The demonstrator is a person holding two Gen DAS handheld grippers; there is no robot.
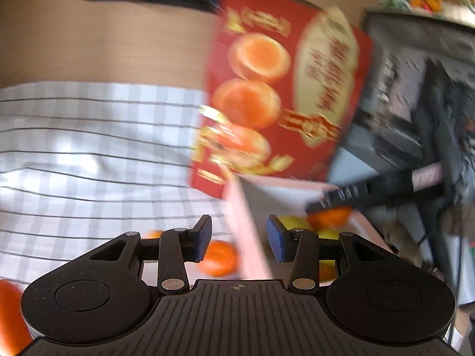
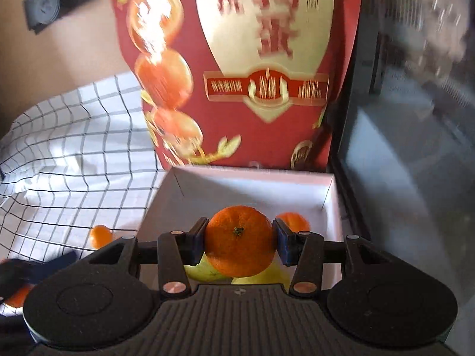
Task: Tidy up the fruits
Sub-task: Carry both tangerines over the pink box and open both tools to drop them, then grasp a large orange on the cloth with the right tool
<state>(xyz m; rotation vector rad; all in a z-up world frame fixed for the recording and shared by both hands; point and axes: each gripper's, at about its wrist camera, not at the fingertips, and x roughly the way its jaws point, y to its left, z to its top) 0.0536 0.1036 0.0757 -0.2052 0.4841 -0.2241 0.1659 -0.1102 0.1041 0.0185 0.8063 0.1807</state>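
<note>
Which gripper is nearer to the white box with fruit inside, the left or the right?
Right. The right gripper holds an orange directly above the white box. The left gripper is at the box's side wall, with nothing gripped.

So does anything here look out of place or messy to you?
A little. Some oranges lie loose on the checked cloth, outside the white box: one orange near its left wall. The others sit inside, and the right hand-held gripper holds a mandarin above it. Nothing looks spilled or damaged.
</note>
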